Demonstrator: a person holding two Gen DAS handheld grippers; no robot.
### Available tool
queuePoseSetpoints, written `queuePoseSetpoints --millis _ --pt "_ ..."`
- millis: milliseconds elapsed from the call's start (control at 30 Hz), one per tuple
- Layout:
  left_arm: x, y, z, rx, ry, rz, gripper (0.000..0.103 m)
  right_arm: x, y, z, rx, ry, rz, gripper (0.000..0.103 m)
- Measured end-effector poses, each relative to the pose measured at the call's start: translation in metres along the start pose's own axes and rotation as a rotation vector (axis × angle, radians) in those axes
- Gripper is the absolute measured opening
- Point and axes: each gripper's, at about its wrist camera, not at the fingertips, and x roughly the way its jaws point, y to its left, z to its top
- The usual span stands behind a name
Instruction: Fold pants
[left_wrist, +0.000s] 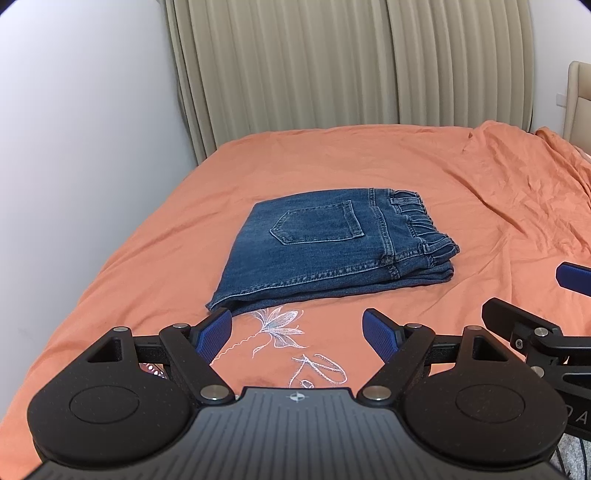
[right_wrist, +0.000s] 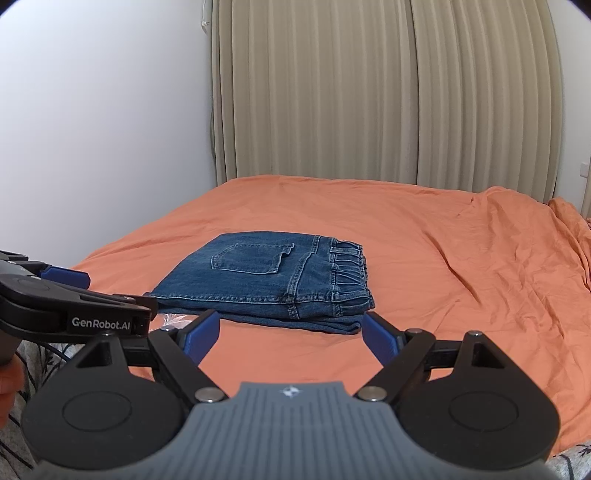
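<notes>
The blue pants (left_wrist: 332, 245) are seen folded into a neat, flat stack on the orange bed cover (left_wrist: 461, 192). A back pocket (left_wrist: 317, 223) faces up on top of the pants, and the stretchy waistband (left_wrist: 421, 225) lies along the side of the pants toward the wrinkled part of the cover. Several layers of cloth can be seen stacked at the edge of the pants nearest the cameras.

The left gripper (left_wrist: 297, 334) is held just in front of the pants, near their close corner. Its blue pads (left_wrist: 214, 332) are spread wide apart and nothing is held between them. A white flower drawing (left_wrist: 277, 325) on the cover is seen between the pants and this gripper.

The right gripper (right_wrist: 291, 334) is held in front of the pants too, near the waistband corner. Its fingers are spread wide and nothing is gripped. The pants are not touched by either gripper.

Behind the pants, beige curtains (right_wrist: 369, 92) and a white wall (right_wrist: 103, 110) are seen.
</notes>
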Motion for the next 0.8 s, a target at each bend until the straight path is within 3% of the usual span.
queuePoseSetpoints --millis 800 --pt "-0.0029 0.0029 -0.0009 -0.009 -0.002 0.005 0.094 0.0004 -0.0007 -0.0017 -0.004 -0.003 0.009 0.081"
